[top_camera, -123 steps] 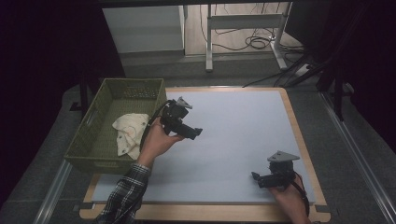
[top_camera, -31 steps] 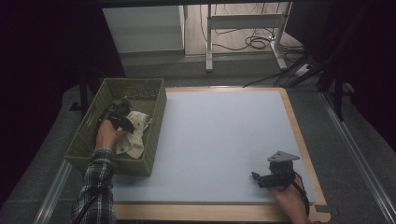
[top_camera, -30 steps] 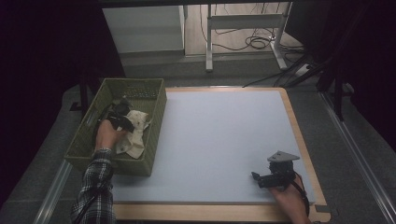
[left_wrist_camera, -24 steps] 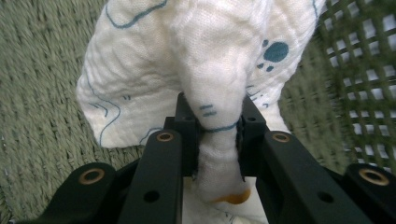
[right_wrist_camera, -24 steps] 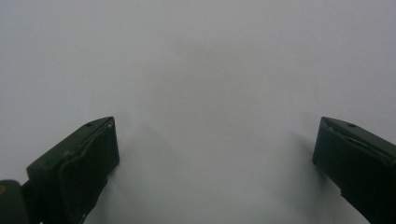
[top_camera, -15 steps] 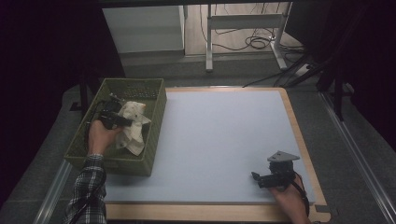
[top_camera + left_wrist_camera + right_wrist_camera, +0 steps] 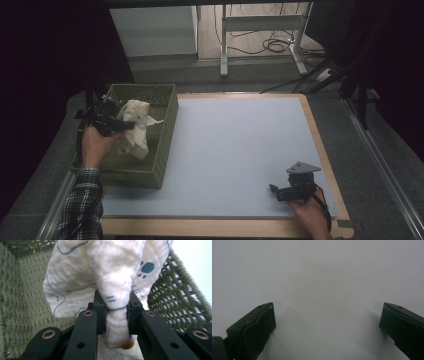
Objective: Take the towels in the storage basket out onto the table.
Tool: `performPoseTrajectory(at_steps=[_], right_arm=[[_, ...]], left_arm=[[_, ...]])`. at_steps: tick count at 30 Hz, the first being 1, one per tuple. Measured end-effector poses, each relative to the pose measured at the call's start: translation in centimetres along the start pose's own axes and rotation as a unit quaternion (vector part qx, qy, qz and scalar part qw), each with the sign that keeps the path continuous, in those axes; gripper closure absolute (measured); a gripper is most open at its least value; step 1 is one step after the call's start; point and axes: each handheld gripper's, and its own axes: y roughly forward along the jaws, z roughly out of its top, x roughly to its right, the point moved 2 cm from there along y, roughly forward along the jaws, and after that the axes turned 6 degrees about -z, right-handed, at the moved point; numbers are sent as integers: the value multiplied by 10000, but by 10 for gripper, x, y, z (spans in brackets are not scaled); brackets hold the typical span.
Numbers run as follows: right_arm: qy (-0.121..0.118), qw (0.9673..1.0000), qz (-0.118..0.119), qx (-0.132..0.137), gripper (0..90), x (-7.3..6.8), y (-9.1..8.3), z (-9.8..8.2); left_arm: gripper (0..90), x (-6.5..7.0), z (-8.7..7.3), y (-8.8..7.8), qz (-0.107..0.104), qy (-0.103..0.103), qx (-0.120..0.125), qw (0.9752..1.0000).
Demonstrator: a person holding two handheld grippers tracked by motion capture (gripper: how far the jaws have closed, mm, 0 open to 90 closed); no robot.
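Hanging cloth (image 7: 110,272) between left tongs (image 7: 117,306)

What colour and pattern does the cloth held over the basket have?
The cloth is white with blue line drawings and paw-like dots, clearest in the left gripper view.

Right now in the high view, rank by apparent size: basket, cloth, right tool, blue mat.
1. Blue mat
2. Basket
3. Cloth, lifted nearer the camera, so slightly flattered
4. Right tool, not much smaller than the cloth
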Motion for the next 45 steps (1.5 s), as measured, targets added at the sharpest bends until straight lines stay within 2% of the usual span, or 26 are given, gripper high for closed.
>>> performPoseTrajectory(at_steps=[8, 19, 36, 45], right_arm=[[1, 10000, 0, -1, 3, 0, 0, 0], [0, 10000, 0, -2, 3, 0, 0, 0], [4, 10000, 1, 2, 3, 0, 0, 0], [3, 10000, 2, 2, 3, 0, 0, 0]], left_arm=[[754, 11, 11, -24, -47, 94, 154, 9998], [753, 29, 27, -47, -157, 239, 276, 9992], [755, 66, 64, -56, -256, 521, 319, 9978], [754, 89, 78, -45, -382, 718, 351, 9961]])
